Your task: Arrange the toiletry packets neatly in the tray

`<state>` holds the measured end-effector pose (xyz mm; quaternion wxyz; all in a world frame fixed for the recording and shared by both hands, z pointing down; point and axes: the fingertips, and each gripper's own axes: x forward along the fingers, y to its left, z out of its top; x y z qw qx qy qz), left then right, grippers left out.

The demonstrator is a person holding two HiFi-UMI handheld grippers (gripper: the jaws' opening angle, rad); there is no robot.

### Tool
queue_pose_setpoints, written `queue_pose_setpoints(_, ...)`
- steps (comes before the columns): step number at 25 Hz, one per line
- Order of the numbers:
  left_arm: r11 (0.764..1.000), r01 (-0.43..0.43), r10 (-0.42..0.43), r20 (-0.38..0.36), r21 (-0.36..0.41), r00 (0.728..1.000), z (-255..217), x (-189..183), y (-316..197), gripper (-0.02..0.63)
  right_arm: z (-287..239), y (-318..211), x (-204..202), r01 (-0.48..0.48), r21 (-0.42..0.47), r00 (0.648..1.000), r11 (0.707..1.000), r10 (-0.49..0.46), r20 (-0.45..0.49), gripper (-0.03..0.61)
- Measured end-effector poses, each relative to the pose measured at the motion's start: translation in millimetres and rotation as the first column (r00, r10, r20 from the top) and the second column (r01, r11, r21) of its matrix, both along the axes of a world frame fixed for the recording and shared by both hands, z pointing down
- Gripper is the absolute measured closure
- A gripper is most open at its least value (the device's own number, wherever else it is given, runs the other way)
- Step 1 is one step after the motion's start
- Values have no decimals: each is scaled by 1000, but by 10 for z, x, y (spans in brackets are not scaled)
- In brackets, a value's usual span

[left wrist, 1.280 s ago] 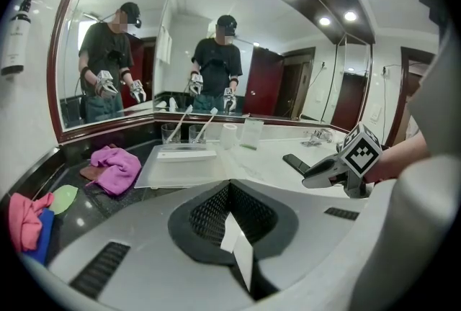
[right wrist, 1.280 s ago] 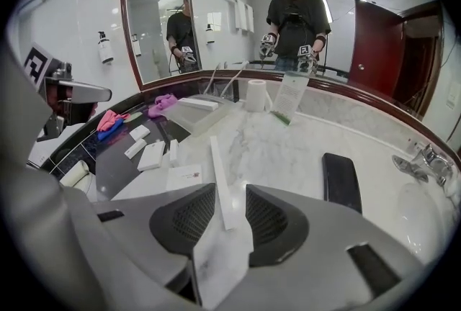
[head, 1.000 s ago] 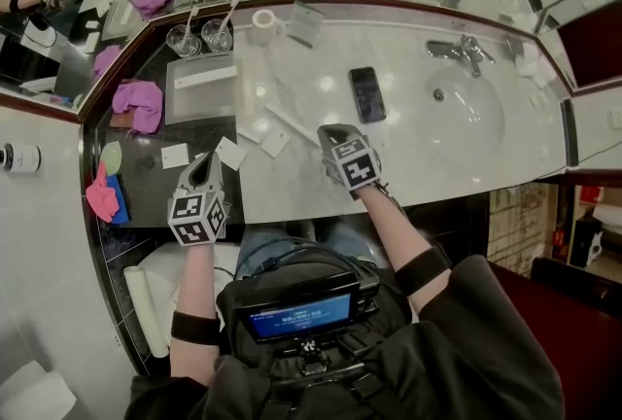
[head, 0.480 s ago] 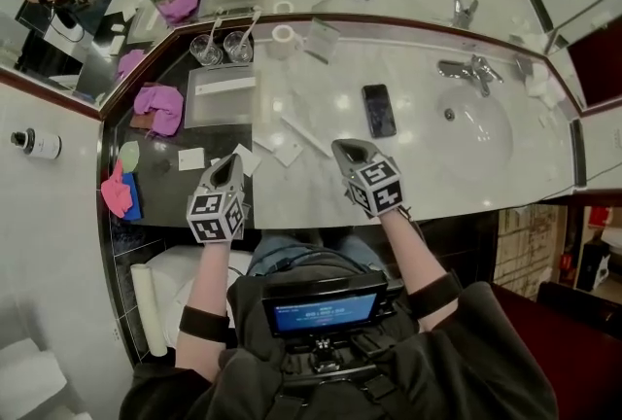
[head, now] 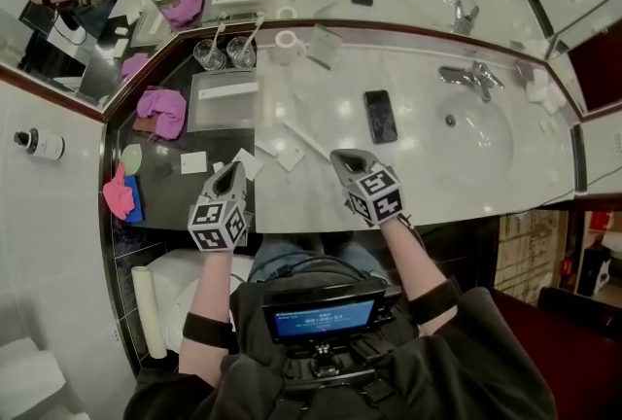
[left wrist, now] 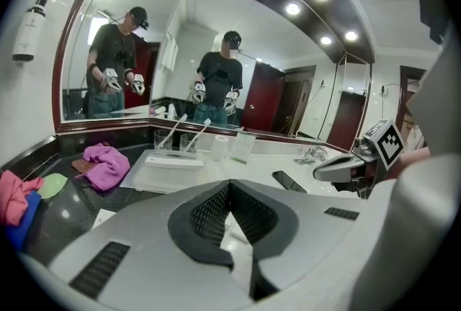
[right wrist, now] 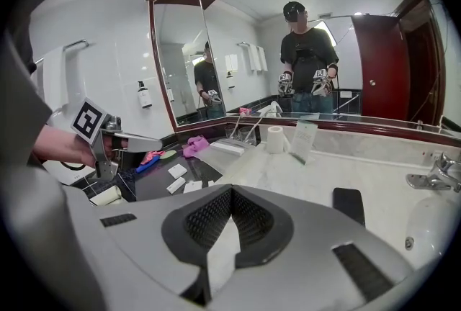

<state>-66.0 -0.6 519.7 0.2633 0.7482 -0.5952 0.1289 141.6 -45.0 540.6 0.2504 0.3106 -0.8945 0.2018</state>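
The left gripper [head: 233, 167] and the right gripper [head: 342, 157] are hovering over the worktop's [head: 437, 170] near edge, both pressed together and empty, while small white packets [head: 193, 161] are lying scattered just beyond them, outside the tray [head: 209, 115].

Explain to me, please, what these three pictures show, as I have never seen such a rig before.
No robot here: a person holds a two-jaw gripper in each hand. The head view looks down from the person's head at a bathroom counter; the other two come from cameras riding on the left gripper and the right gripper. Both pairs of jaws are shut and hold nothing. On the counter lie a clear tray, small white toiletry packets scattered near it, a pink cloth and a black phone.
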Motion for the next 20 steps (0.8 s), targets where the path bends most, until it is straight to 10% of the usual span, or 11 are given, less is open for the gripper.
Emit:
queue_pose_setpoints(12,966,-247,259,202,-82,945,158,-417,-675,392,33,-64,-627,47,-18,999,999,-46,26,574)
queue_pose_setpoints(16,907,-388,419,258,-163,871,318,-546,-1077,314,77,-155,-905,43,-42,998,998,-41,47,574)
queue_pose_setpoints(20,795,-531,605,325,-294,726,535,-571,-1385,276,280,-251,-1107,28,-67,998,997,-24,56,574)
